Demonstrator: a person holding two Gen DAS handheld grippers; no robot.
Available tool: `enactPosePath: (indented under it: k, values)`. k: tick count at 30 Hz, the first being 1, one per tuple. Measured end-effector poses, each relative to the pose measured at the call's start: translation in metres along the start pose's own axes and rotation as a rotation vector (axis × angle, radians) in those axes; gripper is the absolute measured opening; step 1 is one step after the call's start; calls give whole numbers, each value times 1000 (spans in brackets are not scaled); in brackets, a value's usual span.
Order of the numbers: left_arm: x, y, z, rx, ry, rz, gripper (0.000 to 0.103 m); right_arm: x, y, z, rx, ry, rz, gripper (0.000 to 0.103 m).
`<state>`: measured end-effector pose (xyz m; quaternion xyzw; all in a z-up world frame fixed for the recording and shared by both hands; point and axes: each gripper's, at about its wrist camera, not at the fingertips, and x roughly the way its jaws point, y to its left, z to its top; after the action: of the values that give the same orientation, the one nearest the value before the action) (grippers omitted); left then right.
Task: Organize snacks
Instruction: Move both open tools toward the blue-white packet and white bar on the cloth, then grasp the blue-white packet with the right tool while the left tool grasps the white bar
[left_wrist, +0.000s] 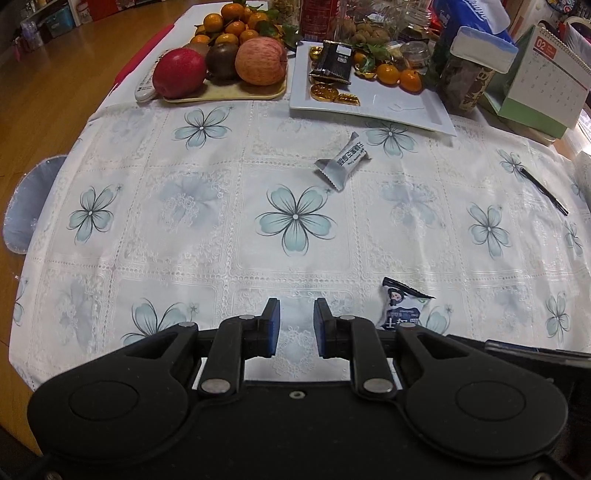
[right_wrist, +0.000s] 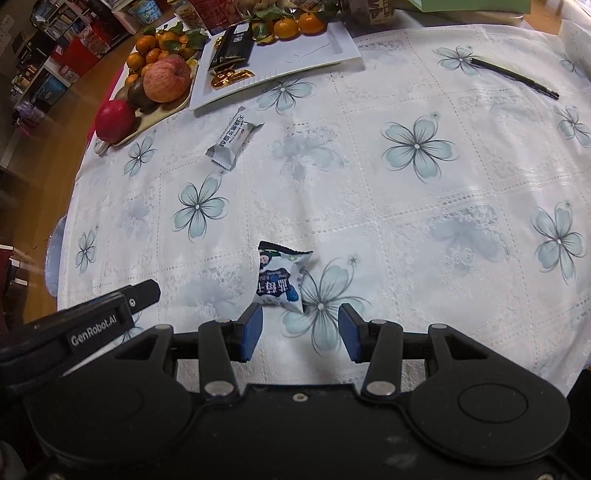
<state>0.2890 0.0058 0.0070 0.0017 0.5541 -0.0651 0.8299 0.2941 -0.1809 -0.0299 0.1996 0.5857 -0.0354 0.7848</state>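
- Left wrist view: left gripper (left_wrist: 296, 325) hangs over the desk (left_wrist: 221, 258), jaws slightly apart, nothing between them — a blue-and-white snack packet (left_wrist: 400, 304) lies just right. Farther off, a silver wrapped snack (left_wrist: 343, 160) lies before the white tray (left_wrist: 406, 107); a fruit plate (left_wrist: 221, 94) sits left.
- Right wrist view: right gripper (right_wrist: 301, 328), jaws apart and empty, sits just short of the packet (right_wrist: 280, 275); a black pen (right_wrist: 515, 77) lies far right.

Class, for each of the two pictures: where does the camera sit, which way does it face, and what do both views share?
Left wrist: on the left tongs, looking steeply down at the flowered tablecloth; own fingers show, nothing between them.
Right wrist: on the right tongs, facing down at the blue-and-white snack packet; the left tongs enter at its left edge.
Shared: that packet, the white wrapped bar, white tray, pen.
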Motion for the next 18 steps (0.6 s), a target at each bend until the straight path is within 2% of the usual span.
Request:
enactPosePath:
  k: [2,5,8,18]
  values:
    - [6,6,1,-21,18,12,27,12,6,8,16,10,-12,49]
    - [5,18,5,-76,33,-15,27,29,15,18,26,23,-34,51]
    - [3,26,10,-117,21,-8,27,46,24,24,35,42,-64,52]
    - [3,28,16,-137,7,-9,28,76,39,21,-17,69,-123,49]
